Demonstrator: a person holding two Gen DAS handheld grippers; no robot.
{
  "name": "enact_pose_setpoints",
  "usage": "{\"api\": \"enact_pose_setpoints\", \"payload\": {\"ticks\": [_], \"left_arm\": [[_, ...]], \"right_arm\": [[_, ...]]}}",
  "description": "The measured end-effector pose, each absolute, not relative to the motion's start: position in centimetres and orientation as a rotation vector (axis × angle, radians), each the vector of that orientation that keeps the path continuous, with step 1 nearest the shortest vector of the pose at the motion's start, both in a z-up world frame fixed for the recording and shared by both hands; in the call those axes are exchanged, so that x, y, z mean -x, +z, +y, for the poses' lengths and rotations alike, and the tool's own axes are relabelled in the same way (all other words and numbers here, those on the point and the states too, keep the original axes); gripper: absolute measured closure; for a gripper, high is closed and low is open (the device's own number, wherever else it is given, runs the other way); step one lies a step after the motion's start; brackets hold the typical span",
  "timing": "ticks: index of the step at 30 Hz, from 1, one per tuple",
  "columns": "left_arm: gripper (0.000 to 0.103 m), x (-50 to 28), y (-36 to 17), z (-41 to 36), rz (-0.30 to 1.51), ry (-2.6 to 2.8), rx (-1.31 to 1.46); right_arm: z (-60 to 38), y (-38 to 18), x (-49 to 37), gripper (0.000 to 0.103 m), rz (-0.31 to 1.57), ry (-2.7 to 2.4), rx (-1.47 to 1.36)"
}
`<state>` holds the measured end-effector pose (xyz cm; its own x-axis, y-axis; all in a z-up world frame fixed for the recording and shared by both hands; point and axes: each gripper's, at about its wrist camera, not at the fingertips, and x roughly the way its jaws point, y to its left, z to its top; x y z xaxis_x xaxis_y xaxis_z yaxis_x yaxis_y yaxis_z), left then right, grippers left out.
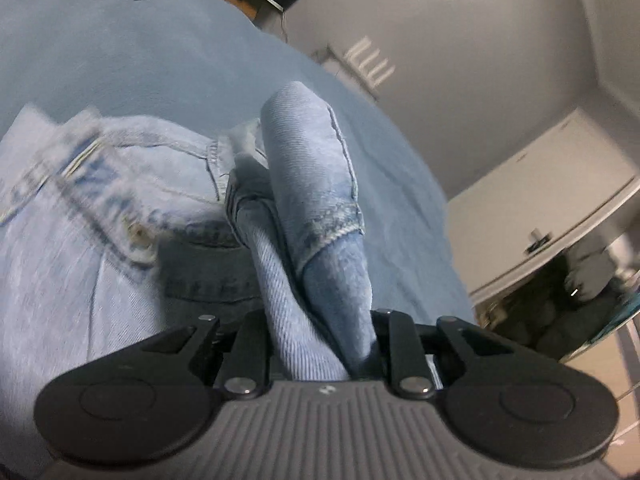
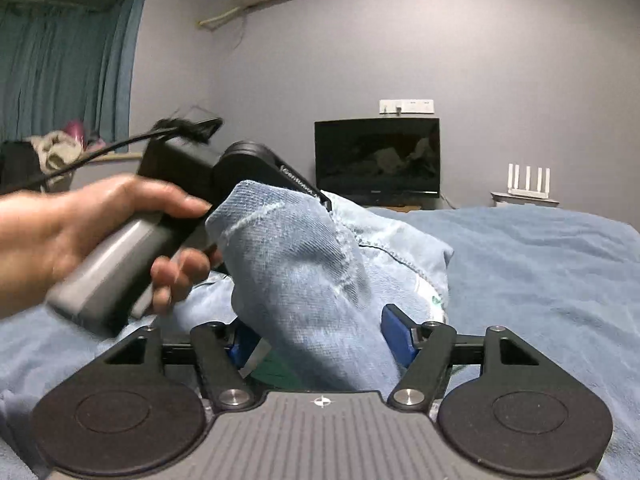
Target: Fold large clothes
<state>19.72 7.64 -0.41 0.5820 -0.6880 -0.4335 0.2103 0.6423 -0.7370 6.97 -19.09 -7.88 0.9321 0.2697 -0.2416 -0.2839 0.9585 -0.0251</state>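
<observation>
Light blue jeans (image 1: 80,216) lie on a blue bedspread (image 1: 160,48); the waist with a button and pocket shows at left in the left wrist view. My left gripper (image 1: 320,344) is shut on a bunched jeans leg hem (image 1: 320,184) that rises between its fingers. In the right wrist view, my right gripper (image 2: 320,340) is shut on another fold of the jeans (image 2: 296,264), its blue fingers (image 2: 396,332) pressed on the cloth. The left gripper's body and the hand (image 2: 80,232) holding it are just left of that fold.
The bedspread (image 2: 520,264) spreads right and front. A dark monitor (image 2: 376,160) and a white router (image 2: 528,180) stand beyond the bed by a grey wall. Teal curtains (image 2: 64,60) hang at left. A white cabinet (image 1: 540,208) stands right of the bed.
</observation>
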Motion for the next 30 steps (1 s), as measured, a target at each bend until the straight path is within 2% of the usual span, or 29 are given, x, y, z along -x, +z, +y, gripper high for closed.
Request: {"api": "enact_pose_setpoints", "payload": {"ticks": [2,4,8,15,22,26,28,30], "left_arm": [[0.086,-19.5,-2.0,9.0,0.756,-0.584,0.750],[0.087,-19.9,-3.0,10.1,0.763,-0.608,0.796],[0.091,-20.9,-1.9,11.9,0.744,-0.632,0.755],[0.092,-21.7,1.2,18.3,0.735,-0.613,0.682],[0.091,-23.0,-5.6,23.1,0.726,-0.587,0.864],[0.091,-24.0,-6.3,23.9,0.728,-0.606,0.853],[0.086,-24.4,-6.2,24.3,0.742,-0.574,0.836],[0.073,-23.4,-5.6,24.4,0.744,-0.502,0.830]], "right_arm": [[-18.9,-8.3,-6.2,0.039,0.240,0.294,0.106],[-17.4,-8.3,-6.0,0.055,0.243,0.323,0.124],[-14.8,-7.1,-6.2,0.066,0.252,0.342,0.064],[-9.0,-5.2,-9.3,0.071,0.224,0.418,0.021],[-1.6,-7.0,-9.5,0.071,0.335,0.458,0.142],[0.0,-7.4,-10.0,0.071,0.357,0.463,0.182],[0.9,-7.7,-10.0,0.071,0.364,0.456,0.208],[2.1,-8.0,-9.9,0.071,0.371,0.449,0.243]]}}
